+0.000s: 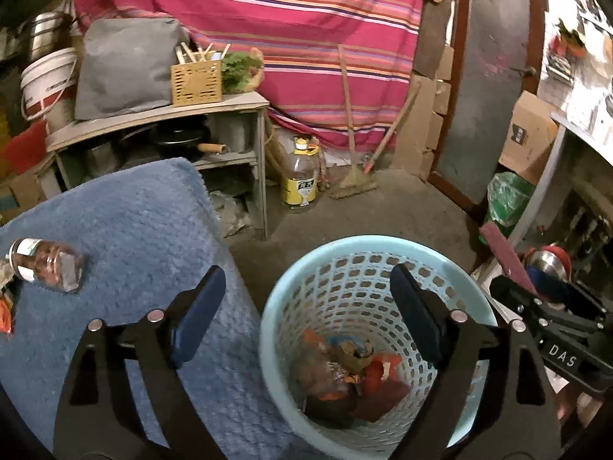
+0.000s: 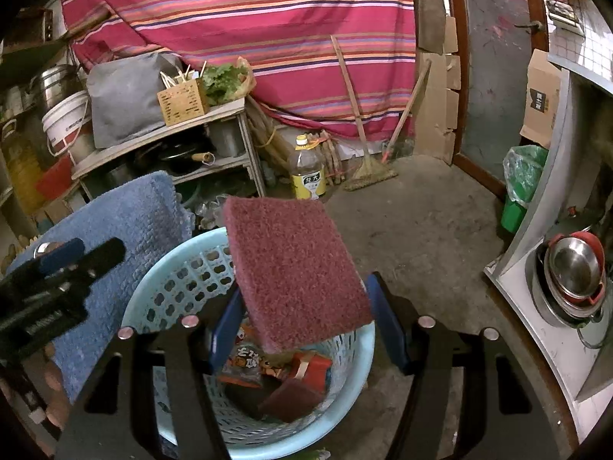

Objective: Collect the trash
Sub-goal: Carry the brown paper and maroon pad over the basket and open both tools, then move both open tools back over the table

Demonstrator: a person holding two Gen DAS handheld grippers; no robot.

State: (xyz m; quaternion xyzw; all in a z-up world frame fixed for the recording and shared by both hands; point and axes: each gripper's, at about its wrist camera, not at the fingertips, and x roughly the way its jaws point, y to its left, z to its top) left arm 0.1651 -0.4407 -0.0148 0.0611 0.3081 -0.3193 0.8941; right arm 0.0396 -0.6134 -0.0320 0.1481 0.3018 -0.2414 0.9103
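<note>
Evidently the right gripper (image 2: 306, 318) had its jaws spread, the maroon scouring pad (image 2: 295, 272) between them above the blue basket (image 1: 276, 306), apparently loose. Empty, the left gripper (image 1: 306, 322) gaped. Wrappers (image 1: 345, 375) lay binned; a jar (image 1: 48, 264) remained on the blue-covered worktop (image 1: 134, 230).

Left claw (image 1: 306, 306) spread wide; right claw (image 2: 304, 318) parted
</note>
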